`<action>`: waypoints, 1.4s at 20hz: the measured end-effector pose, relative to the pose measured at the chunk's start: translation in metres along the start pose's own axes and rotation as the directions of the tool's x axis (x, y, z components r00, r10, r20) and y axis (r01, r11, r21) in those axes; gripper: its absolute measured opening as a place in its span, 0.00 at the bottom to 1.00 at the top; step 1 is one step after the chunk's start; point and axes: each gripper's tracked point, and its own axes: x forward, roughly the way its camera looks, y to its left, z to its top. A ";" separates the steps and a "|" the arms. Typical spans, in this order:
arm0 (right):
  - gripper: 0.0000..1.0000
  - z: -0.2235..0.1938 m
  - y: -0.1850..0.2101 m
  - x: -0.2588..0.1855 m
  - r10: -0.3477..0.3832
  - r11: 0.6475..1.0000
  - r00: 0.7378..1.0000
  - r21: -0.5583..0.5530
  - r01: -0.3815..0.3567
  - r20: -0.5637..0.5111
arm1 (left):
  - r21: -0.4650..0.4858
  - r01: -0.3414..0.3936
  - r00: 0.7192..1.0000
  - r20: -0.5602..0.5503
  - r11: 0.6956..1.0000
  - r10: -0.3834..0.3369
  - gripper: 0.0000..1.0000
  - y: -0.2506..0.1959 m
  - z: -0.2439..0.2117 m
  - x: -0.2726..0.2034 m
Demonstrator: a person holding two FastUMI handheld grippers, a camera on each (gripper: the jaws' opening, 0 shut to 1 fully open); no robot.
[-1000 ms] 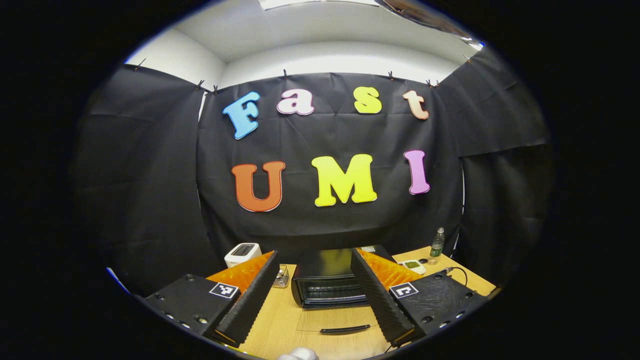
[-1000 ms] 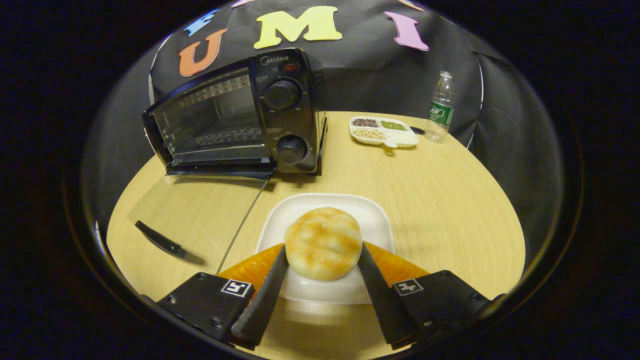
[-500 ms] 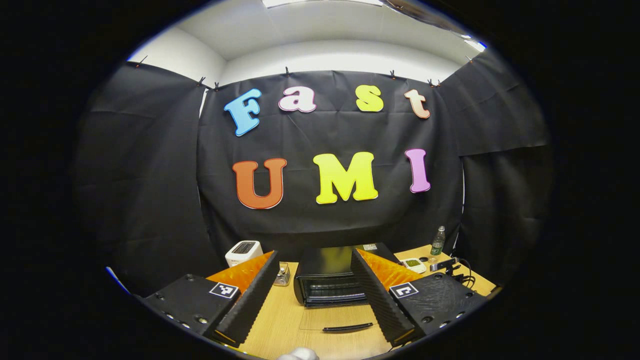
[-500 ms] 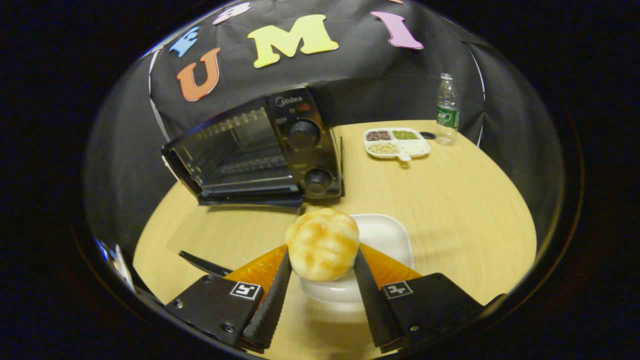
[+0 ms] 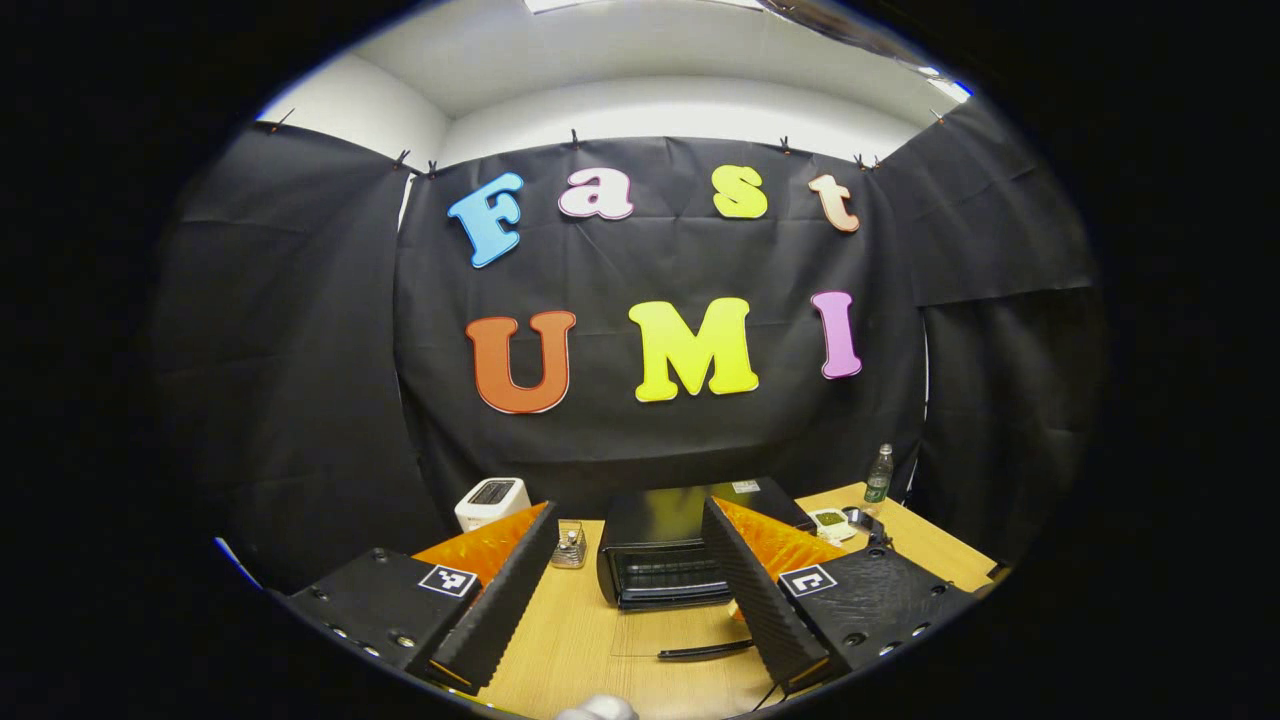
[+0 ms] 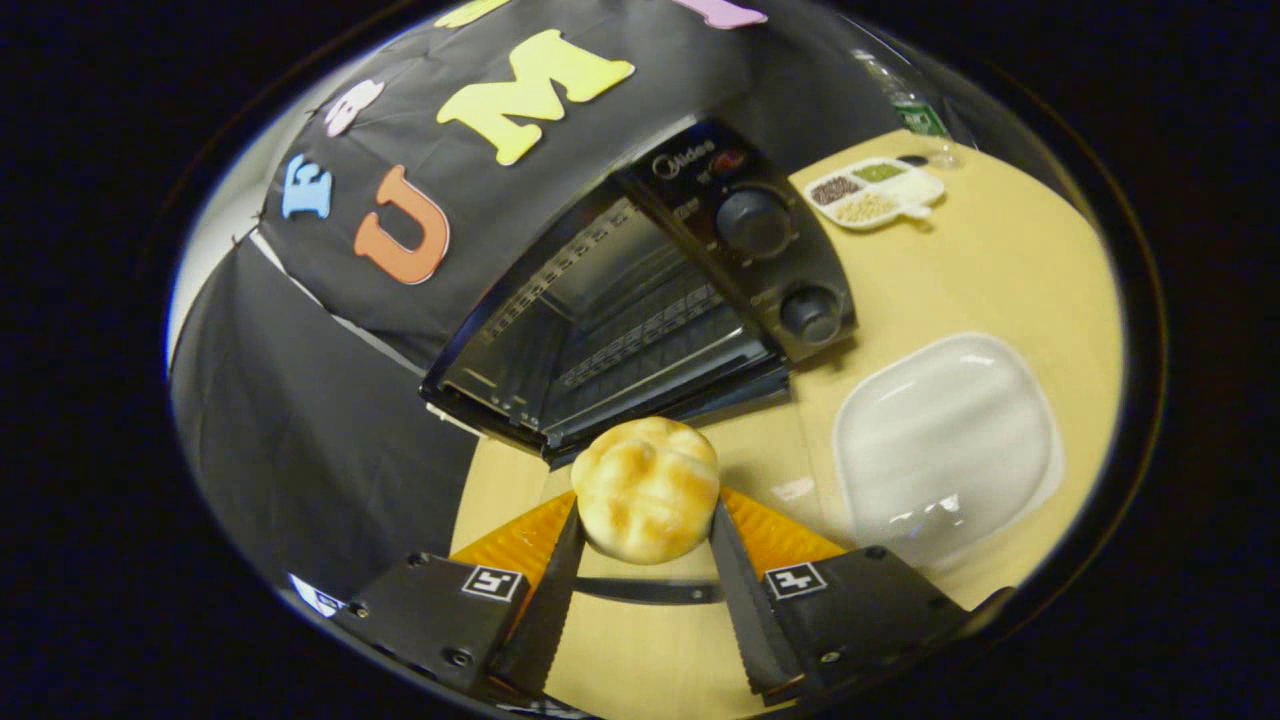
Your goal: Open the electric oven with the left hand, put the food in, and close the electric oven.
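Lifted the bun off the white plate, now lower right; my right gripper clamps it at frame center, just before the open oven. Left gripper spread wide w/ nothing between.

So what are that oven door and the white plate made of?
The oven door looks like clear glass: the tabletop shows straight through it, with a dark handle bar. The white plate seems glazed ceramic or glossy plastic, judging by its soft highlights; I can't tell which.
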 end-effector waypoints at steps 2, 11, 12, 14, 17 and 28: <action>0.74 -0.005 0.012 0.013 0.025 0.999 1.000 0.035 -0.025 -0.009 | 0.003 0.001 1.000 -0.005 1.000 -0.001 0.94 0.003 -0.002 0.000; 0.74 0.016 0.037 0.068 0.041 0.986 0.997 0.157 -0.051 0.066 | 0.014 -0.004 0.999 -0.048 1.000 0.005 0.94 0.015 -0.018 0.002; 0.74 0.022 0.039 0.075 0.041 0.984 0.996 0.172 -0.054 0.078 | 0.016 -0.003 0.999 -0.049 1.000 0.004 0.94 0.016 -0.019 0.002; 0.71 0.037 0.043 0.084 0.031 0.981 0.993 0.187 -0.053 0.115 | 0.020 -0.005 0.999 -0.053 1.000 0.006 0.94 0.019 -0.021 0.002; 0.74 0.050 0.044 0.099 0.020 0.975 0.989 0.216 -0.052 0.147 | 0.019 -0.007 0.998 -0.067 1.000 0.008 0.94 0.020 -0.027 0.005; 0.80 0.073 0.052 0.115 -0.042 0.974 0.968 0.226 -0.015 0.247 | 0.030 0.007 0.996 -0.090 1.000 -0.004 0.96 0.018 -0.037 0.007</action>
